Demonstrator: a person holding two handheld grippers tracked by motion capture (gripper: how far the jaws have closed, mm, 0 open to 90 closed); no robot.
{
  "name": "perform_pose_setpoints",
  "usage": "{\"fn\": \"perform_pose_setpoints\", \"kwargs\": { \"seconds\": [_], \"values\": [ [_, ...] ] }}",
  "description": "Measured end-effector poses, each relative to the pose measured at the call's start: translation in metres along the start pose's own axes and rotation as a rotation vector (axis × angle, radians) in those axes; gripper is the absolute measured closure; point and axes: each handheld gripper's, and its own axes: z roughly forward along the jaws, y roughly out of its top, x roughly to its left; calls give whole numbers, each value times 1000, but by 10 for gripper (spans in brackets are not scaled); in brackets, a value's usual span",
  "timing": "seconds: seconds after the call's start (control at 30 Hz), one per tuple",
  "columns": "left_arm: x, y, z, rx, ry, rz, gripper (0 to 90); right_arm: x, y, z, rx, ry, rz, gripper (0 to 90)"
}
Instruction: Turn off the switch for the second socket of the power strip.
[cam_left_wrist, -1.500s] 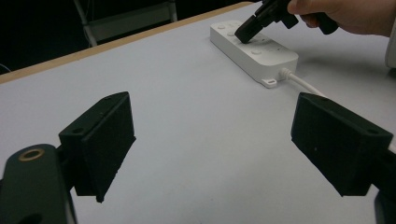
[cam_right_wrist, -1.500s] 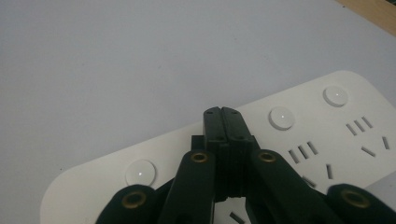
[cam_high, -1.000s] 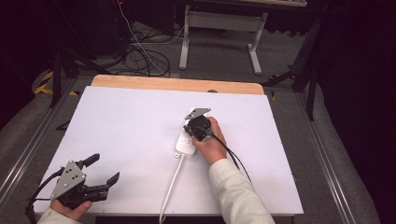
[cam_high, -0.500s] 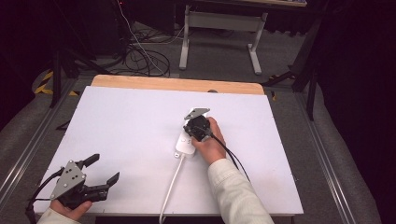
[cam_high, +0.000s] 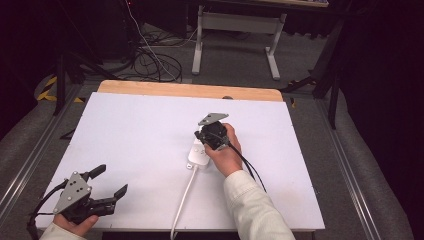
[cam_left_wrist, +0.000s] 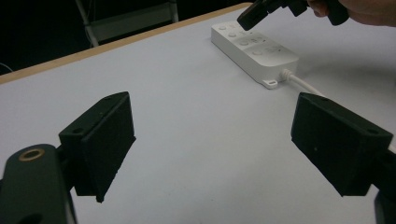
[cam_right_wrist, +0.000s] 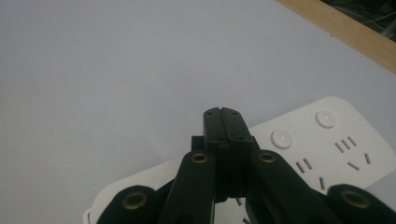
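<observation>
My right claw (cam_right_wrist: 223, 122): jaws pressed flat together, nothing between them, tips poised over the power strip (cam_right_wrist: 322, 140); contact with it I cannot tell. My left claw (cam_high: 107, 182): jaws spread wide, empty, low over the near left corner of the table (cam_high: 125, 125), well apart from the strip. Strip white, lying flat near the table's middle, round buttons and slotted sockets facing up, its white cord (cam_high: 182, 197) running to the near edge.
</observation>
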Motion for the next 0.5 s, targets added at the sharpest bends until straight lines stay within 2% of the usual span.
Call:
{"fn": "perform_pose_setpoints", "kwargs": {
  "seconds": [0.23, 0.5],
  "values": [
    [0, 0, 0, 1, 0, -4, 139, -2, 5, -15, -51, 10, 16, 900],
    [0, 0, 1, 0, 0, -4, 139, 0, 9, -27, -70, 8, 0, 900]
  ]
}}
